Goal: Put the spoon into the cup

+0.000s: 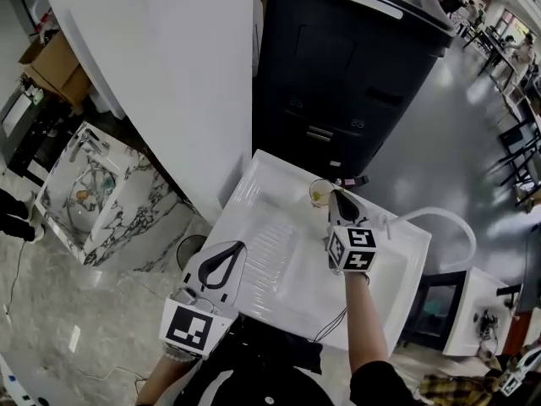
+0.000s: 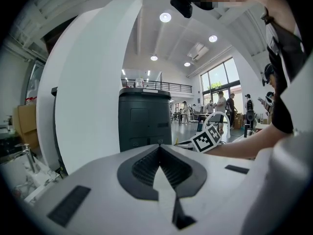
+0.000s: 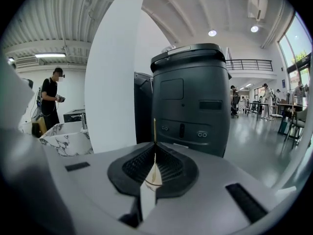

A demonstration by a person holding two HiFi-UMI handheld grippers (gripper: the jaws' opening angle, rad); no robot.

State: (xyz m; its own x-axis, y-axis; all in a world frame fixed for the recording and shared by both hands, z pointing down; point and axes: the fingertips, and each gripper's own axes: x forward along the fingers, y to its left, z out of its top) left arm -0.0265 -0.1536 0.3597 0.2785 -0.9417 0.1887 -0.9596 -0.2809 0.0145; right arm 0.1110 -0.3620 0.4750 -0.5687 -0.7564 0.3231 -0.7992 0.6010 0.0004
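Observation:
A small clear glass cup (image 1: pixel 319 194) stands at the far edge of a white moulded tray (image 1: pixel 279 269). My right gripper (image 1: pixel 337 195) points at it, its tips just right of the cup's rim. In the right gripper view that gripper (image 3: pixel 154 144) is shut on a thin gold spoon (image 3: pixel 154 129); one slim end sticks up past the tips and the other lies between the pads. The cup is hidden in that view. My left gripper (image 1: pixel 221 266) hovers over the tray's near left edge. Its jaws (image 2: pixel 159 149) are shut with nothing between them.
A tall black cabinet (image 1: pixel 347 66) stands right behind the tray, with a white curved panel (image 1: pixel 161 83) to its left. A marble washbasin (image 1: pixel 93 193) sits lower left. A white hose (image 1: pixel 439 218) arcs off the tray's right side. People stand far off in the hall.

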